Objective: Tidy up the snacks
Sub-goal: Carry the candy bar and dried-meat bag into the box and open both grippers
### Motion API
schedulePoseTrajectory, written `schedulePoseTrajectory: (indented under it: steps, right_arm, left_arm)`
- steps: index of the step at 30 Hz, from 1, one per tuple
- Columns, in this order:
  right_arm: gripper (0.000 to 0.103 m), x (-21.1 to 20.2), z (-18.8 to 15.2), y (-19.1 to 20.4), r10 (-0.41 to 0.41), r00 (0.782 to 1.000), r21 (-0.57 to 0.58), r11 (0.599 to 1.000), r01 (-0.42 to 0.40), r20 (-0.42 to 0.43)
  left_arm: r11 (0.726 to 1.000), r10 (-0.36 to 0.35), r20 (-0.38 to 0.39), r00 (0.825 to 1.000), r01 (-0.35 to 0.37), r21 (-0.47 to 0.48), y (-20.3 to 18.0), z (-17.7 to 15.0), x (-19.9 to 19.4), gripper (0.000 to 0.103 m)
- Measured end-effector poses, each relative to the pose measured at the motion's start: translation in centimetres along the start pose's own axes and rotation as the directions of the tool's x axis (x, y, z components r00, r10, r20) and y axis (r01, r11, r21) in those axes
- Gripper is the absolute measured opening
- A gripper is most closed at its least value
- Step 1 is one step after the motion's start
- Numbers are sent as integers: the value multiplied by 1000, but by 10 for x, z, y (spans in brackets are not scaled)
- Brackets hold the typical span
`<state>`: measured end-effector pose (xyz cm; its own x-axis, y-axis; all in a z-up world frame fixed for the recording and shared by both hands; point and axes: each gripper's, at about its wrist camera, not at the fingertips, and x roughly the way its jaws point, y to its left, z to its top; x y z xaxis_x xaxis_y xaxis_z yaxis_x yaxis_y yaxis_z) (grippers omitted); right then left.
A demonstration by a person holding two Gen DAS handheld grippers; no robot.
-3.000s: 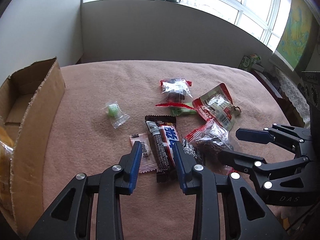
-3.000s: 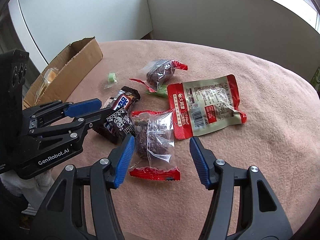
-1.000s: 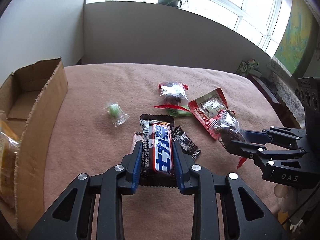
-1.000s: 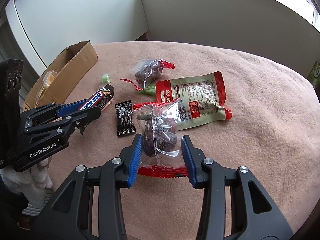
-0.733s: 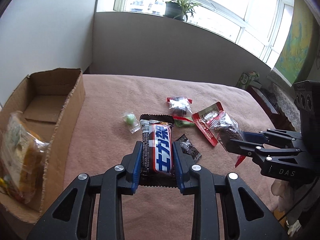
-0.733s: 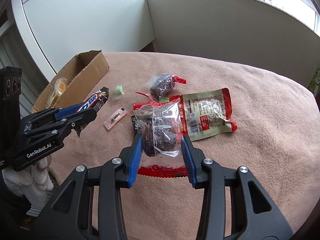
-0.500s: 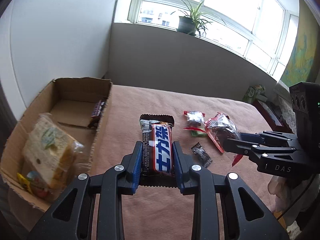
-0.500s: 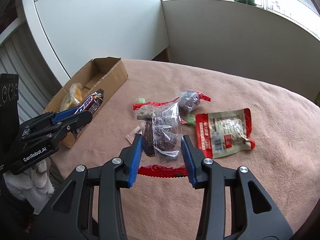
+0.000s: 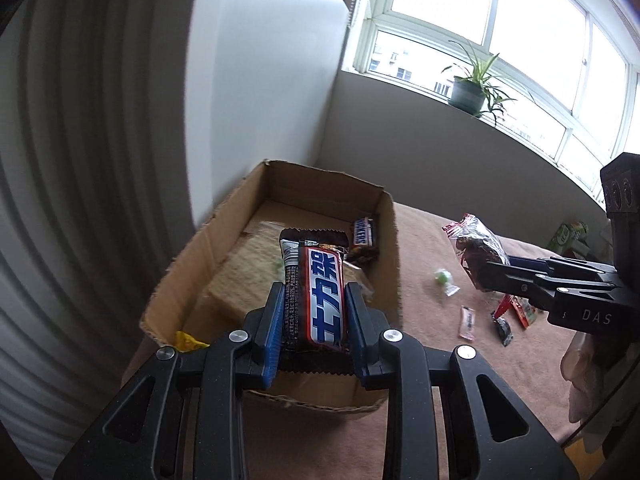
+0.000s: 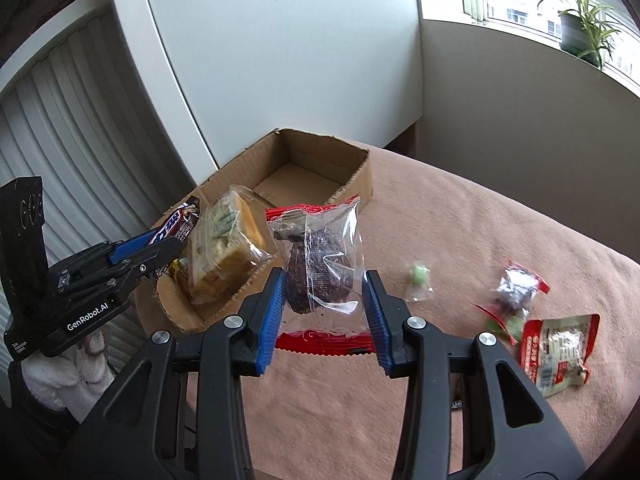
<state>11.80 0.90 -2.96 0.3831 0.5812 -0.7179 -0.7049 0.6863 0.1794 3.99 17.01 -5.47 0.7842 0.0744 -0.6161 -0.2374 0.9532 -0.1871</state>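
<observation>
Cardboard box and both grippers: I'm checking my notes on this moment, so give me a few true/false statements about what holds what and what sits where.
1. The left gripper is shut on the chocolate bar. True.
2. The right gripper is open with nothing between its fingers. False: it is shut on a clear packet with red ends.
3. The cardboard box already holds a wrapped sandwich. True.
4. The green candy lies inside the box. False: it lies on the pink cloth.
</observation>
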Motion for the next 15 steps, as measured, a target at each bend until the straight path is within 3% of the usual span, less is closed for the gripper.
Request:
schedulePoseTrajectory:
  steps: [11,13,15]
  right_arm:
    - [41,48,34,34,26,999,-51,998,-27,-26]
    - [48,51,37,35,23,999,-45,999,-24,-25]
    - [63,51,38,33,24,1000,-32,999,-24,-12]
  left_arm:
    - [996,61,4,998,-61,-62,29,4,8,27]
    - [996,57,0,998,-57,-64,29,5,10,28]
    - [995,65,4,998,-64,-70,29,6,10,29]
